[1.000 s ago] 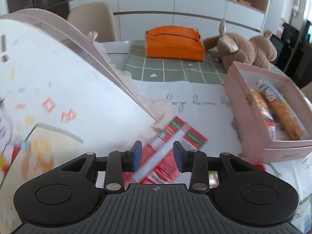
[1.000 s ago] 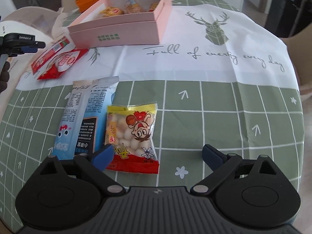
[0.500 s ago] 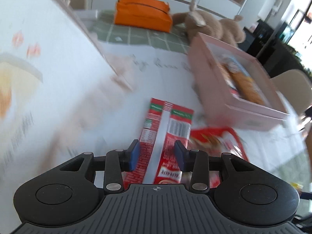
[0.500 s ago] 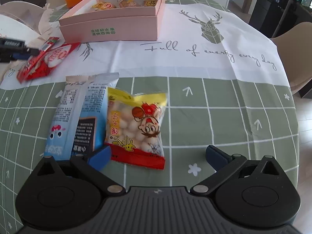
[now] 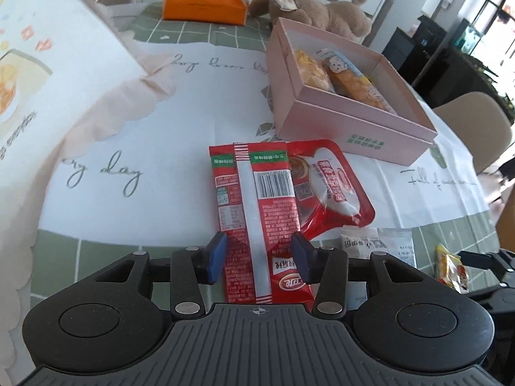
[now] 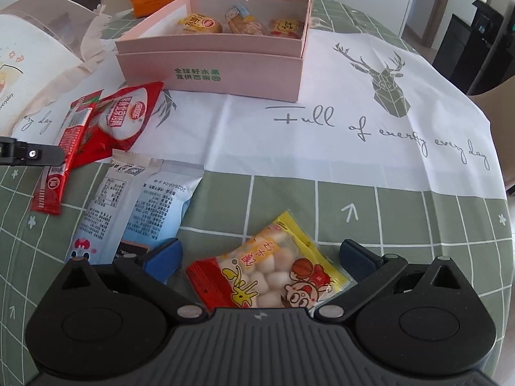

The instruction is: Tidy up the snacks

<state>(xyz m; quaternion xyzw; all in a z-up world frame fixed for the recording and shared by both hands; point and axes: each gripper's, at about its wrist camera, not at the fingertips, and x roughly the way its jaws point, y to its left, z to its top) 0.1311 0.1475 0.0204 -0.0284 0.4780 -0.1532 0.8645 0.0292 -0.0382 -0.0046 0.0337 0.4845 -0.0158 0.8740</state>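
A long red snack packet point(image 5: 257, 212) lies on the tablecloth, partly over a second red packet point(image 5: 328, 186). My left gripper point(image 5: 259, 257) is open with its jaws on either side of the long packet's near end, not closed on it. A pink box point(image 5: 351, 128) with several snacks inside stands beyond. In the right wrist view my right gripper point(image 6: 260, 257) is open around a yellow packet of white balls point(image 6: 270, 276). A pale blue packet point(image 6: 135, 206) lies to its left. The red packets point(image 6: 96, 128) and pink box point(image 6: 222, 74) lie farther away.
A large white printed bag point(image 5: 48, 74) fills the left side. An orange pouch point(image 5: 202, 0) and a brown plush toy point(image 5: 318, 13) sit at the back of the table. The table edge curves away on the right point(image 6: 502, 193).
My left gripper has swung right and lined up over the long red packet. My right gripper has moved forward, so the yellow packet now lies between its jaws, turned at an angle.
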